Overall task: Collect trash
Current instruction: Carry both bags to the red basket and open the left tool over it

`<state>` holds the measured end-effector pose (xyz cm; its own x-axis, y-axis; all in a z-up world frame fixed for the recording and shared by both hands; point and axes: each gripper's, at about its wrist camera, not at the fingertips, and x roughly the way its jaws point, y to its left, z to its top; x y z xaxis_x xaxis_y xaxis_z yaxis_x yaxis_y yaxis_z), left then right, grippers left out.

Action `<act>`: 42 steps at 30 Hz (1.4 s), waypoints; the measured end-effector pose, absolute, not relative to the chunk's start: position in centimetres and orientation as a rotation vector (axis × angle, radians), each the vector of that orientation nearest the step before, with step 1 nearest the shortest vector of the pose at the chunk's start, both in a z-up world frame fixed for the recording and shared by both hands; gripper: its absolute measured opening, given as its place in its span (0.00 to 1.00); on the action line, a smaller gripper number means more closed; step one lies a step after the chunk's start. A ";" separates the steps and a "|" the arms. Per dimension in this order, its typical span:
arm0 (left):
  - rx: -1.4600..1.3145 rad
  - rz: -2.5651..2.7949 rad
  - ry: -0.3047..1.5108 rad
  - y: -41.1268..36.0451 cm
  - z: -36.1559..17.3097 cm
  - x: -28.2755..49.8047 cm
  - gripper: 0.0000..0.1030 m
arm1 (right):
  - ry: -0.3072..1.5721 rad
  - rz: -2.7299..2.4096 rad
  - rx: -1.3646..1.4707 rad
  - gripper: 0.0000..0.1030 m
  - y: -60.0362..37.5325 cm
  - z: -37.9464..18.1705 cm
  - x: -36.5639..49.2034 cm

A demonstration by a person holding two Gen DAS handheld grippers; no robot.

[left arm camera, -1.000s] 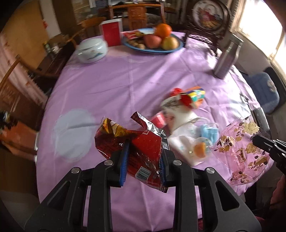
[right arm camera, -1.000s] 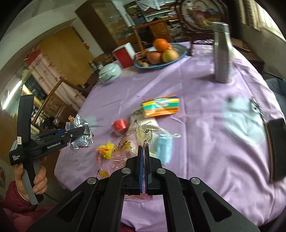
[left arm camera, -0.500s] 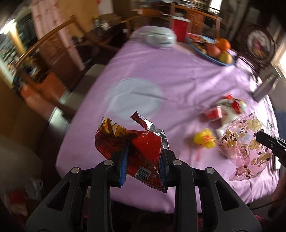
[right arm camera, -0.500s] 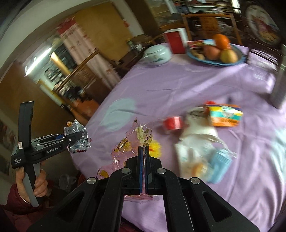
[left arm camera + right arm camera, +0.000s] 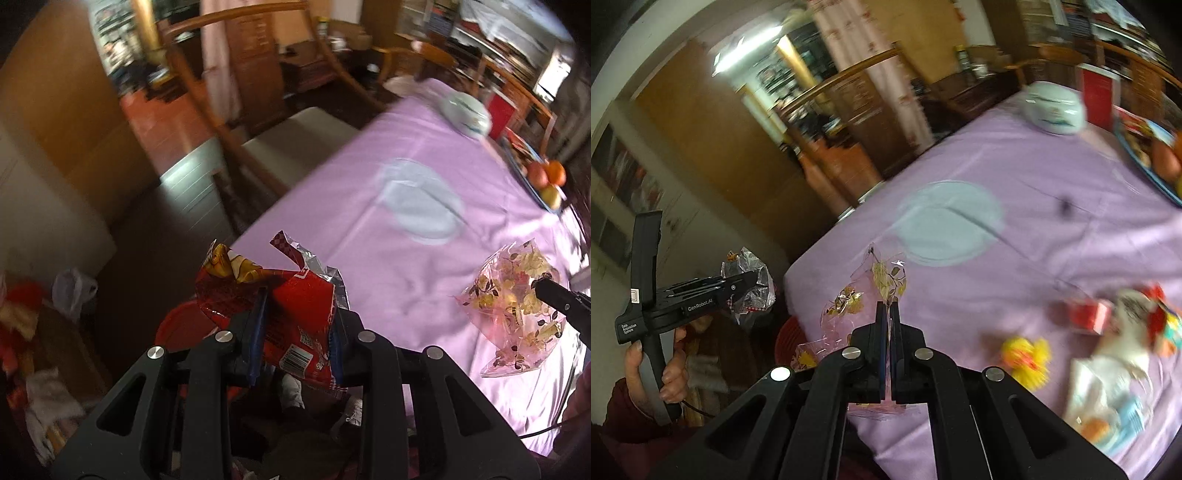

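The red snack wrapper [image 5: 280, 314] is sitting clamped in the left claw [image 5: 295, 332], its torn foil edge pointing up and away from the pads. The flowered clear bag [image 5: 875, 295] is hanging pinched flat in the right claw [image 5: 886, 332], whose jaws are meeting on the thin film. Both pieces are riding off the near edge of the bench [image 5: 424, 258], the wrapper past the edge and the bag over it. A red round container [image 5: 181, 325], probably the bin, is lying directly under and just left of the wrapper, so the left hand appears nearer to it. The container is showing only as a partial rim; its opening is hidden behind the claws. Leftover litter [image 5: 1108, 350] on the bench is blurring beyond recognition.
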<state>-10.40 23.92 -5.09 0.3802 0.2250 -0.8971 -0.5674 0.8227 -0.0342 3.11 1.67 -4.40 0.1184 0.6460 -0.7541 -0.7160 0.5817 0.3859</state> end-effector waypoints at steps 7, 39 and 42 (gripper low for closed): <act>-0.463 0.624 1.087 28.2 -6.5 -14.9 0.29 | 1.083 1.109 -0.161 0.02 7.2 -4.8 1.4; -0.806 0.780 1.281 39.7 -19.6 -24.1 0.70 | 1.192 1.261 -0.494 0.02 22.5 -7.6 -5.2; -0.845 0.840 1.243 40.5 -18.7 -26.4 0.70 | 1.208 1.330 -0.538 0.02 24.7 -8.5 -6.7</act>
<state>-26.41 40.48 -18.72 0.1266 0.0746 -0.9892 -0.8897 0.4494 -0.0800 -6.66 24.65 -8.48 -0.1926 0.4365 -0.8789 -0.9167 0.2397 0.3199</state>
